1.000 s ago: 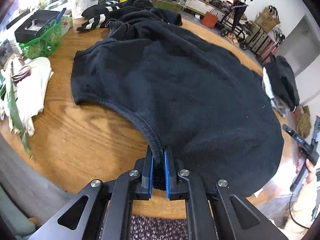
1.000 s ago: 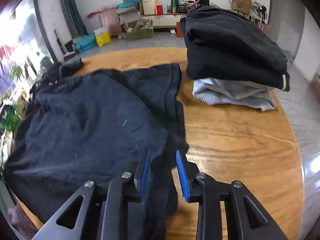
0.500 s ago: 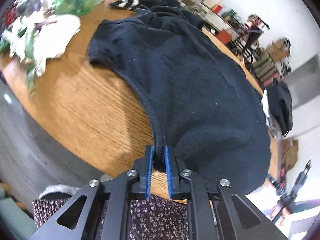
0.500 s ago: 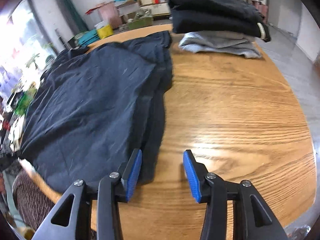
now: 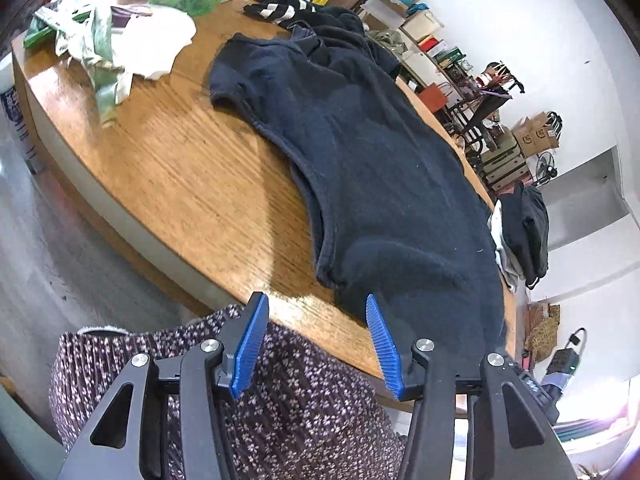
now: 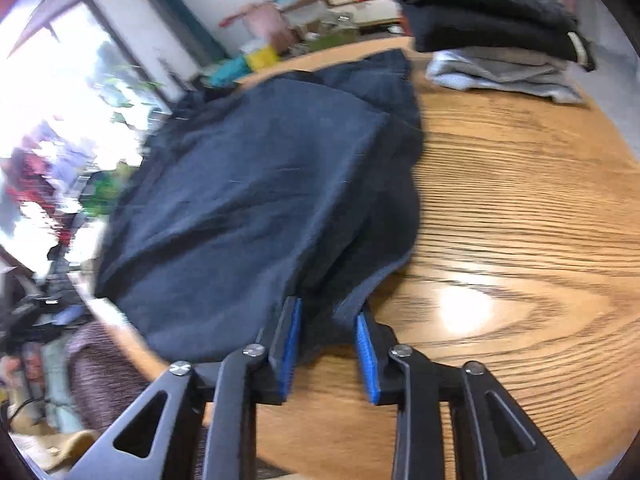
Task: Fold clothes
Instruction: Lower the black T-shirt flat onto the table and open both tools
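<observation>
Left wrist view: dark navy T-shirt (image 5: 372,160) spread flat on round wooden table (image 5: 180,168), left gripper (image 5: 316,340) at table edge, jaws just opened wide, nothing between; right wrist view: right gripper (image 6: 328,336), jaws just closing around shirt's corner, folded clothes stack (image 6: 500,28) beyond.

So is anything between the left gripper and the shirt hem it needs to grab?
Nothing visible. The left gripper stands open at the table edge, and the black shirt hem lies just ahead on bare wood. Its jaws have just been opening, nothing between them.
</observation>
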The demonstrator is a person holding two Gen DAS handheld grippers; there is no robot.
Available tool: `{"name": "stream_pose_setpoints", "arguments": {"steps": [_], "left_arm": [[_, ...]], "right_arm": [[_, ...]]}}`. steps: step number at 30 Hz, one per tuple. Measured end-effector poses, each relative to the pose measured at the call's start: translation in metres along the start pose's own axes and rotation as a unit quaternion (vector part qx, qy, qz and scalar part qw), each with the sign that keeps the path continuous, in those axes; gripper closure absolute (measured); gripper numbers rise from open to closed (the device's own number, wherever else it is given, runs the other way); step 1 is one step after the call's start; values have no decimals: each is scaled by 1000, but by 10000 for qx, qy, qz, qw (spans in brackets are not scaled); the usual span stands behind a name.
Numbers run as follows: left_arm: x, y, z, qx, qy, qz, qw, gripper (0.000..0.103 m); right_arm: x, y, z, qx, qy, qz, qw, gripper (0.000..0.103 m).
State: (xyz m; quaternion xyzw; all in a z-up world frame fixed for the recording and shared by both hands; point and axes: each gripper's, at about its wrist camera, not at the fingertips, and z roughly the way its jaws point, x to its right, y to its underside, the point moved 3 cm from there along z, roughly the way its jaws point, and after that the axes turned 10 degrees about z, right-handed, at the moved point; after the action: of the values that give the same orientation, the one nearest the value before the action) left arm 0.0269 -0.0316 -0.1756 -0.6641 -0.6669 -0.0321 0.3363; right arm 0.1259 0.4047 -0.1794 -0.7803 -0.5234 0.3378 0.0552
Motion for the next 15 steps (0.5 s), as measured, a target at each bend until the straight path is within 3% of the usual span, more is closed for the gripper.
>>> {"name": "stream_pose_setpoints", "arguments": {"steps": [3, 7, 11, 15], "left_arm": [[-1, 3, 6, -77, 36, -61, 9999, 50], [0, 1, 7, -81, 94, -48, 9999, 50], [3, -14, 6, -59, -92, 216, 9997, 50], [8, -29, 8, -19, -187, 317, 9993, 50]], "right_arm": [[-14, 2, -7, 118, -267, -134, 9995, 82], [-9, -3, 1, 197, 280, 70, 9994, 100], [5, -10, -5, 274, 571, 259, 9977, 100], [7, -18, -25, 485, 601, 272, 9966, 100]]}}
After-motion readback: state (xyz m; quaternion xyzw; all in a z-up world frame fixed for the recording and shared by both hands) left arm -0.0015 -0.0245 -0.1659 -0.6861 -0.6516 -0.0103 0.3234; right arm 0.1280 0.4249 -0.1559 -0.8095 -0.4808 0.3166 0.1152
